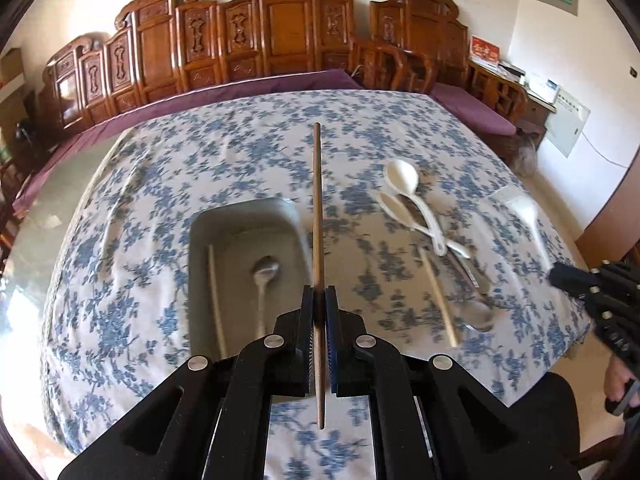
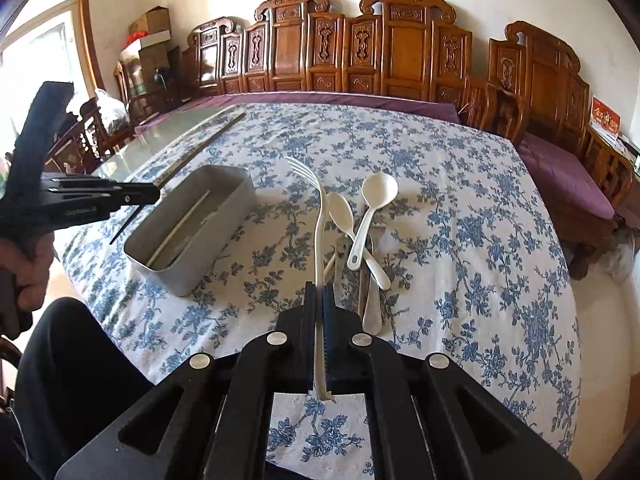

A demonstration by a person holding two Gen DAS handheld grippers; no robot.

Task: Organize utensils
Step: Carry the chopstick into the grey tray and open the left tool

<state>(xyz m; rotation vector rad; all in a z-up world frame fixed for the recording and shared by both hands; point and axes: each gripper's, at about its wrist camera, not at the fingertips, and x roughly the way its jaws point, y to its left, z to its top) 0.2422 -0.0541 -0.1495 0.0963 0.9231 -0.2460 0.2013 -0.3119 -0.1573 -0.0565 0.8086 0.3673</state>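
The left gripper (image 1: pixel 319 300) is seen pressed together on a brown wooden chopstick (image 1: pixel 318 216), which is pinched between the blue pads and points straight ahead, held above a table covered by a blue floral tablecloth (image 1: pixel 240 148). Just below and to the left of this claw, a grey rectangular tray (image 1: pixel 240 216) rests on the cloth; inside it a pale chopstick (image 1: pixel 216 292) and a metal spoon (image 1: pixel 265 276) are laid side by side. The right gripper (image 2: pixel 319 300) is closed on the handle of a white plastic fork (image 2: pixel 318 216), whose tines are raised ahead of the claw. Just ahead and to the right of this claw, two white spoons (image 2: pixel 370 208) are crossed over each other, lying on top of a metal utensil (image 2: pixel 370 308) whose type cannot be told. A carved wooden bench (image 2: pixel 360 48) with a purple cushion is seen beyond the table's far edge.
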